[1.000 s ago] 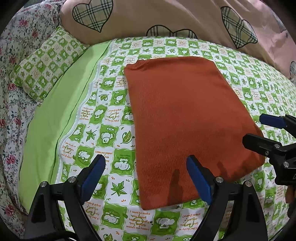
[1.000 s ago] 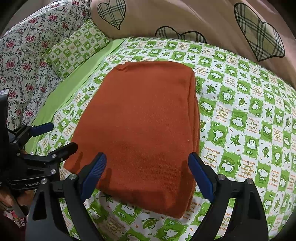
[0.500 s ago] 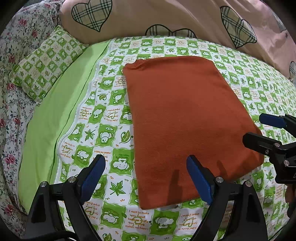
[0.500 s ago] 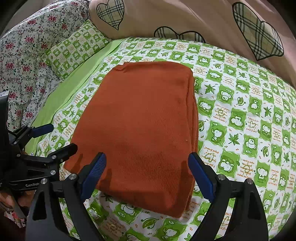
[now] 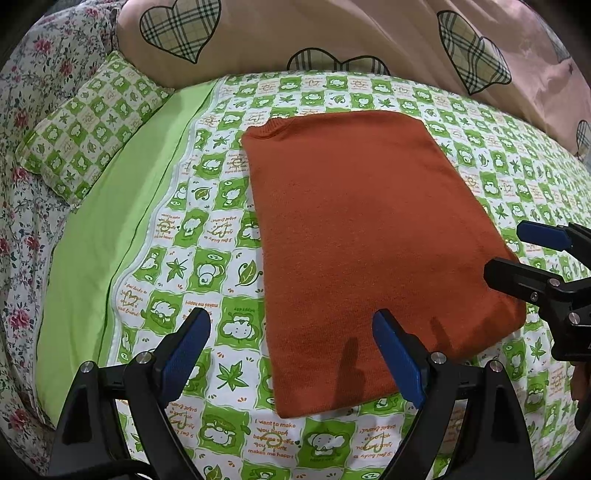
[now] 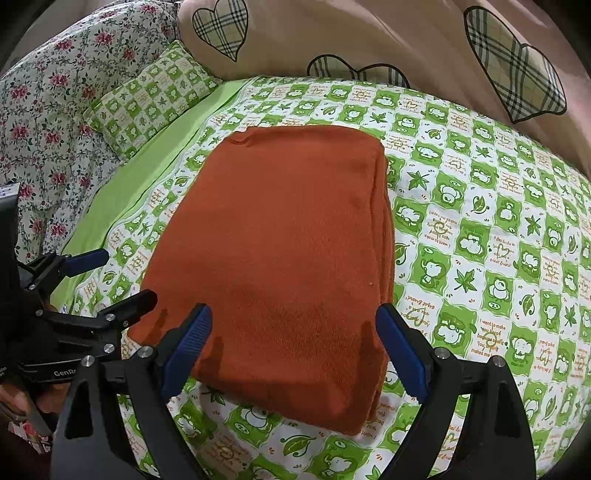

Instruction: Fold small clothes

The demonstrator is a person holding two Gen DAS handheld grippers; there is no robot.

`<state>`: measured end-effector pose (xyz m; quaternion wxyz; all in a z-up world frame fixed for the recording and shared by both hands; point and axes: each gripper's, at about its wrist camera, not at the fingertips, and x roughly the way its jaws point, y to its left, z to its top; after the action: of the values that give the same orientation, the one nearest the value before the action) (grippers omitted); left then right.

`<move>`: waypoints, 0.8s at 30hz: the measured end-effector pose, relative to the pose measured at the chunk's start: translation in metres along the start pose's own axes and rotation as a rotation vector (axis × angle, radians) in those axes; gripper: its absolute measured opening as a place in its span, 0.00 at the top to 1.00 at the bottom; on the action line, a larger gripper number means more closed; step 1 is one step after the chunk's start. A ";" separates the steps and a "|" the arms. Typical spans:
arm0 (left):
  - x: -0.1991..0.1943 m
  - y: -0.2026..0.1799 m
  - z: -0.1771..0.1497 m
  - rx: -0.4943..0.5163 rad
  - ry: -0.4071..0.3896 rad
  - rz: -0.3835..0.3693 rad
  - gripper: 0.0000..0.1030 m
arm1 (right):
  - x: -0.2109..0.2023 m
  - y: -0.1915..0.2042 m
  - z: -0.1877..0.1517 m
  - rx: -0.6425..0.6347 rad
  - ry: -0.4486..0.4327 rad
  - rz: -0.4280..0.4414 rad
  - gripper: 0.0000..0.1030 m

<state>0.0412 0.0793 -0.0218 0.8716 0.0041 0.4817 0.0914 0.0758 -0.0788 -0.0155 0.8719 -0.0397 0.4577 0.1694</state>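
A rust-orange knitted garment (image 5: pixel 369 240) lies folded into a flat rectangle on the green-and-white patterned bedspread (image 5: pixel 207 236); it also shows in the right wrist view (image 6: pixel 280 258), with stacked layers along its right edge. My left gripper (image 5: pixel 291 350) is open and empty, held above the garment's near left corner. My right gripper (image 6: pixel 291 347) is open and empty above the garment's near edge. Each gripper shows in the other's view: the right one (image 5: pixel 517 251) at the garment's right side, the left one (image 6: pixel 118 280) at its left side.
A green checked pillow (image 5: pixel 88 122) and a floral cover (image 5: pixel 26 110) lie at the far left. A pink duvet with plaid hearts (image 5: pixel 332 33) is bunched along the back. A plain lime sheet strip (image 5: pixel 110 229) runs left of the bedspread.
Both views have drifted very slightly; the garment and both open grippers stay essentially where they were.
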 end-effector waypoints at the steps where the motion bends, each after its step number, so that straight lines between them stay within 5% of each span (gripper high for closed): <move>1: 0.000 0.000 0.000 0.000 0.000 0.000 0.13 | 0.000 0.000 0.000 -0.001 0.000 -0.001 0.13; 24: 0.004 0.001 0.003 0.002 0.000 -0.002 0.13 | 0.000 -0.005 0.005 0.011 -0.003 0.002 0.12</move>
<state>0.0455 0.0809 -0.0237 0.8715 0.0046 0.4819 0.0902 0.0813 -0.0825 -0.0134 0.8726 -0.0340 0.4574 0.1677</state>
